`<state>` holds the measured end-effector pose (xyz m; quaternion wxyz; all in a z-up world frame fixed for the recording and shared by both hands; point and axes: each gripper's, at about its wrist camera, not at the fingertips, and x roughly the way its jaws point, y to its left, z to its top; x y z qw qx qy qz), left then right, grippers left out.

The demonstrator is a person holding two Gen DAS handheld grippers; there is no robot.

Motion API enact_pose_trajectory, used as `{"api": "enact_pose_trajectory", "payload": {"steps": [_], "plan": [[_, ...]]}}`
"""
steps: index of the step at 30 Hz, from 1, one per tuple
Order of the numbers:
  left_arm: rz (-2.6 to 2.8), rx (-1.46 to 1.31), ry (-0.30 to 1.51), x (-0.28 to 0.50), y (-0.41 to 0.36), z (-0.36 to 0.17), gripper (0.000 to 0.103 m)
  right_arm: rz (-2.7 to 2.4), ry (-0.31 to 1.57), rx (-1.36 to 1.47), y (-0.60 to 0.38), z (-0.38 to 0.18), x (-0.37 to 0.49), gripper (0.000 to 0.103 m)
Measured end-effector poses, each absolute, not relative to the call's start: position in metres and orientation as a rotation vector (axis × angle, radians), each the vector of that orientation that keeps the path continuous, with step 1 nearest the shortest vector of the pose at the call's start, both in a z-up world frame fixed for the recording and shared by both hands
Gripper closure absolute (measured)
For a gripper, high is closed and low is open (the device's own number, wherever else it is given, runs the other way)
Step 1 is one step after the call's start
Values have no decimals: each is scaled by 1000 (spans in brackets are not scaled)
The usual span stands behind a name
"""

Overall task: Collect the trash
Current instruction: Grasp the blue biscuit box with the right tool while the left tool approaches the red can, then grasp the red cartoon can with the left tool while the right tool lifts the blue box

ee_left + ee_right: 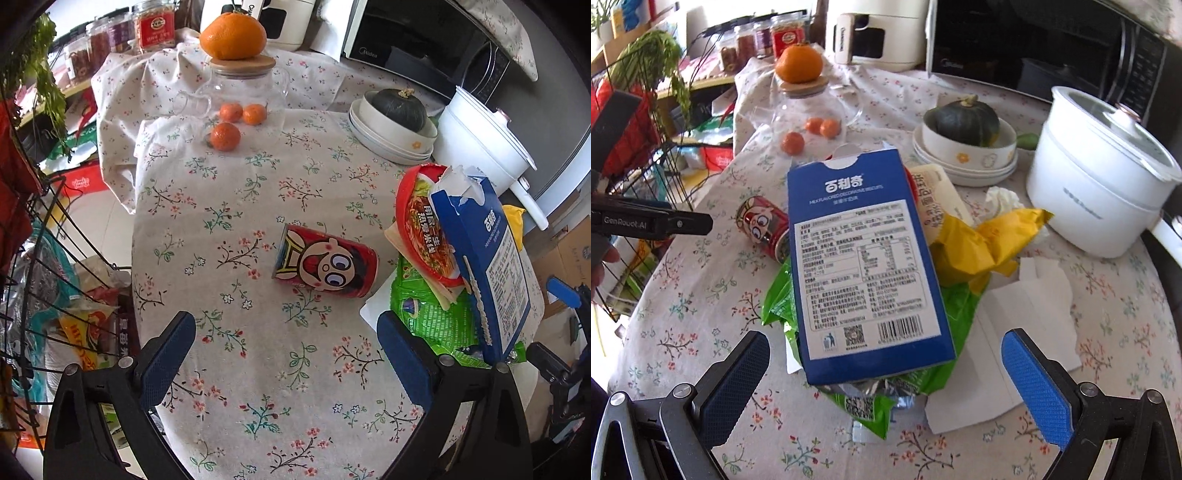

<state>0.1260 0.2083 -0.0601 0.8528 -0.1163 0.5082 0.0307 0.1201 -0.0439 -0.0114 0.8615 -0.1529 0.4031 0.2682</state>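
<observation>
Both grippers' fingers (173, 354) (1038, 384) spread empty; blue box (864, 258) hides noodle bowl (421, 229).

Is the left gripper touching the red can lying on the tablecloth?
Apart. The left wrist view shows bare tablecloth between the open left gripper and the red can.

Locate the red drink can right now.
The red drink can lies on its side on the floral tablecloth, just left of the trash pile with the blue biscuit box.
</observation>
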Motion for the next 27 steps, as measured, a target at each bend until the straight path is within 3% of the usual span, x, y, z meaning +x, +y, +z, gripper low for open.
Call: {"api": "enact_pose_trajectory", "payload": {"steps": [7, 13, 15, 17, 23, 27], "plan": [[-27, -134, 1069, 129, 201, -66, 4, 583, 896, -407, -17, -36, 150, 0], [-201, 305, 1072, 149, 156, -75, 4, 558, 944, -454, -8, -56, 165, 0], [-278, 391, 1082, 161, 148, -81, 4, 557, 947, -443, -10, -58, 167, 7], [-348, 437, 1090, 174, 142, -85, 5, 558, 948, -418, -14, -56, 169, 7], [-469, 541, 1129, 207, 130, -99, 10, 539, 927, -309, -39, -40, 165, 8], [-476, 576, 1197, 217, 132, -113, 18, 523, 898, -250, -59, -23, 161, 8]]}}
